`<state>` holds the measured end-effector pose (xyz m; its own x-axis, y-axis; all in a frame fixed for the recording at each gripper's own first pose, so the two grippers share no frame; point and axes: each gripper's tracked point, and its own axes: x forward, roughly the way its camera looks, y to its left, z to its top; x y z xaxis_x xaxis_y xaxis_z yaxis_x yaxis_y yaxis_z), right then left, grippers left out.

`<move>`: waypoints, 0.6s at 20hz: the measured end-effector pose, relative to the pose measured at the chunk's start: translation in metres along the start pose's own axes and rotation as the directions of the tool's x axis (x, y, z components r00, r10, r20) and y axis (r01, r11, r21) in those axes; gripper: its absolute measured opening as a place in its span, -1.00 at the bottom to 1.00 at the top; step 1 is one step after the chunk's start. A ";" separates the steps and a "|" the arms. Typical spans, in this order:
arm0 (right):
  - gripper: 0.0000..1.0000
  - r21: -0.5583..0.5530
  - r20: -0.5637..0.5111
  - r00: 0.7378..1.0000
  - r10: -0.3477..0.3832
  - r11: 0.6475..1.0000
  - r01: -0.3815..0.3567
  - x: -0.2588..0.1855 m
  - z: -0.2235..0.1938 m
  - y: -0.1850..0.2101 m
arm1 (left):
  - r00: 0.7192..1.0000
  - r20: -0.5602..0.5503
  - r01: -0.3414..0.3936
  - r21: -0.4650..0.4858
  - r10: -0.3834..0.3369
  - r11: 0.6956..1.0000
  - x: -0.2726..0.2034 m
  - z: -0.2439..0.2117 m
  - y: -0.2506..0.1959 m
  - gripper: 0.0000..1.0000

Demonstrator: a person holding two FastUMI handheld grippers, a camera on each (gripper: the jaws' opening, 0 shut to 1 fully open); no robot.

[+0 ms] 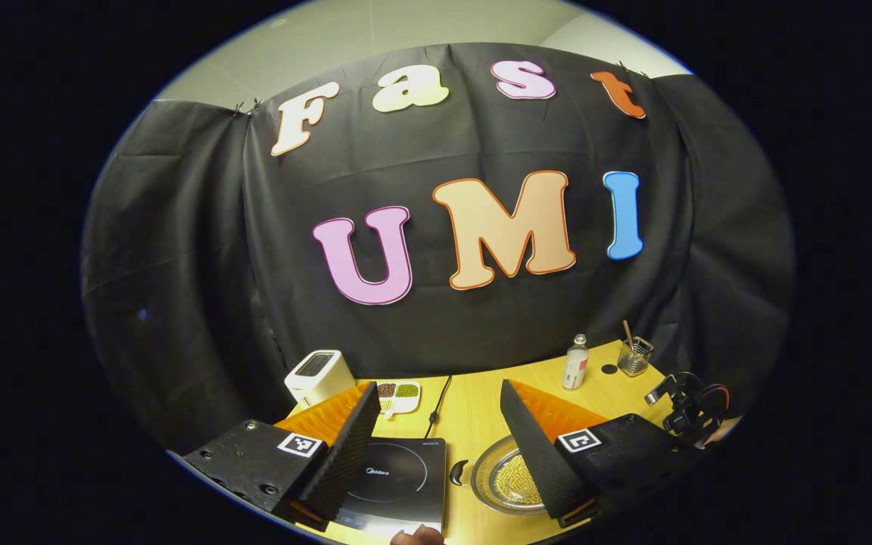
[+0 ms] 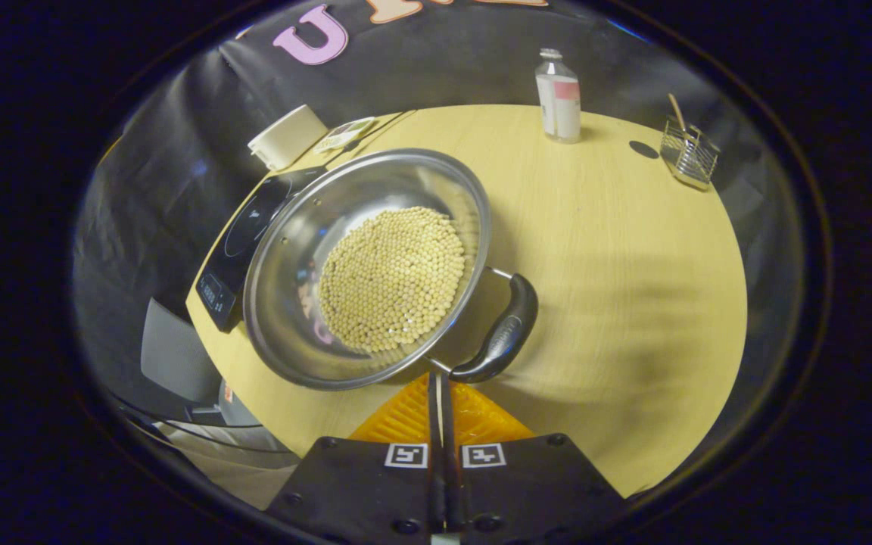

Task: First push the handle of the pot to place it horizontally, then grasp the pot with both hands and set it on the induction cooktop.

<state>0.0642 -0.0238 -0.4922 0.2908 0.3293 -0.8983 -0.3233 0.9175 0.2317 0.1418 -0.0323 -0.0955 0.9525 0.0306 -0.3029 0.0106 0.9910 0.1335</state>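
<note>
A steel pot (image 2: 292,318) with yellow beans (image 2: 394,280) in it stands on the wooden table (image 2: 618,250). Its black handle (image 2: 500,333) points toward me, slanted to the right. My right gripper (image 2: 438,376) is shut with nothing in it, its tips right at the handle's near end by the pot's rim; whether they touch it I cannot tell. The black induction cooktop (image 2: 243,242) lies just left of the pot. My left gripper (image 1: 440,390) hovers open above the cooktop (image 1: 394,481) and the pot (image 1: 508,481), whose other handle (image 1: 457,471) faces the cooktop.
A white box-shaped appliance (image 1: 320,375), a small dish of beans (image 1: 398,393) and a black cable (image 1: 440,397) lie behind the cooktop. A bottle (image 2: 559,94) and a glass holder with a stick (image 2: 689,155) stand at the table's far side. A grey chair (image 2: 175,356) sits off the table's left edge.
</note>
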 end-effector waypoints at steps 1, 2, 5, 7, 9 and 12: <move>-0.95 -0.001 -0.001 1.000 -0.005 1.000 0.005 0.002 0.003 -0.002 | 1.000 0.000 -0.001 -0.001 0.001 1.000 0.000 0.000 0.000 0.94; -1.00 0.000 0.000 1.000 -0.010 1.000 0.010 0.003 0.006 -0.005 | 1.000 0.000 -0.002 -0.003 0.002 1.000 0.000 0.001 0.000 0.94; -1.00 0.002 0.010 0.999 -0.031 1.000 0.031 0.006 0.019 -0.013 | 1.000 -0.006 -0.010 -0.004 0.010 1.000 0.000 -0.003 0.002 1.00; -1.00 0.018 0.016 0.999 -0.037 0.999 0.037 0.008 0.025 -0.017 | 1.000 -0.013 -0.013 -0.010 0.013 1.000 0.000 -0.005 0.004 0.94; -0.95 0.036 0.020 0.999 -0.036 0.999 0.035 0.008 0.027 -0.018 | 1.000 -0.024 -0.019 -0.010 0.019 1.000 0.001 -0.012 0.006 0.94; -0.94 0.049 0.018 0.999 -0.040 0.998 0.039 0.008 0.028 -0.020 | 0.999 -0.047 -0.019 -0.027 0.018 0.999 0.004 -0.023 0.005 0.94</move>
<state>0.0979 -0.0336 -0.4936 0.3197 0.2968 -0.8998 -0.2672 0.9394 0.2149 0.1391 -0.0243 -0.1174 0.9372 0.0544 -0.3446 -0.0159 0.9934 0.1136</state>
